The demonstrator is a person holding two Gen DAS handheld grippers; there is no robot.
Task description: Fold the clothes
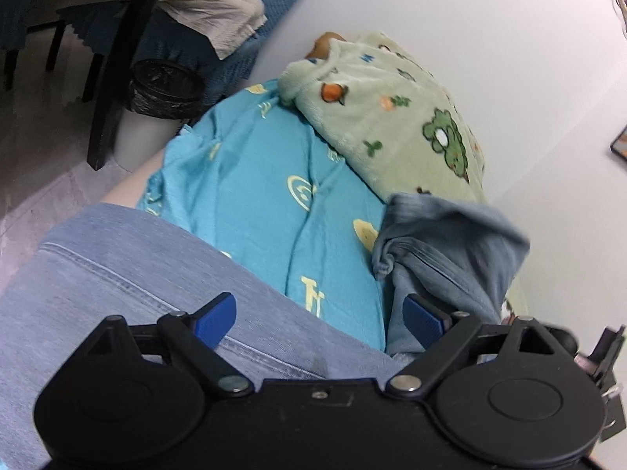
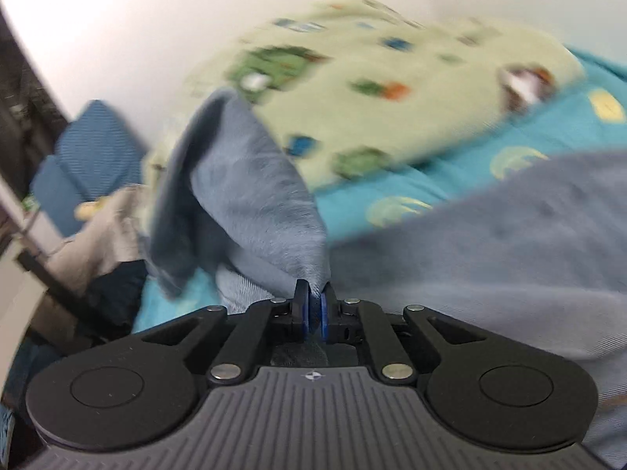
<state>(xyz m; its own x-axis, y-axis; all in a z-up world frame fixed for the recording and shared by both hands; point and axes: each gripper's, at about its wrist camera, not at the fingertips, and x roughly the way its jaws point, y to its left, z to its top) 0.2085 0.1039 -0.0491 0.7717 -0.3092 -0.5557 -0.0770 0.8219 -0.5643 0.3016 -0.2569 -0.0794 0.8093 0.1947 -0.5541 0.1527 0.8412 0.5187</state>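
My right gripper (image 2: 313, 309) has its blue pads pinched on a raised corner of the denim jeans (image 1: 117, 286), lifted so I can carry that end over for the fold. The left gripper (image 1: 319, 319) hangs spread wide over the flat denim, holding nothing (ready to pin the crease, I'd guess). The jeans lie across a turquoise printed garment (image 1: 266, 180) near the table's (image 1: 490, 19) edge, with a green fleece (image 1: 399, 113) behind; the right view is blurred.

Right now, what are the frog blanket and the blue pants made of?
The pale green frog-print blanket looks like soft fleece: its surface is fuzzy and matte, with a plush edge. The light blue pants look like denim, or a denim-like cotton: faint diagonal weave and a stitched seam line show. Touch would settle it.
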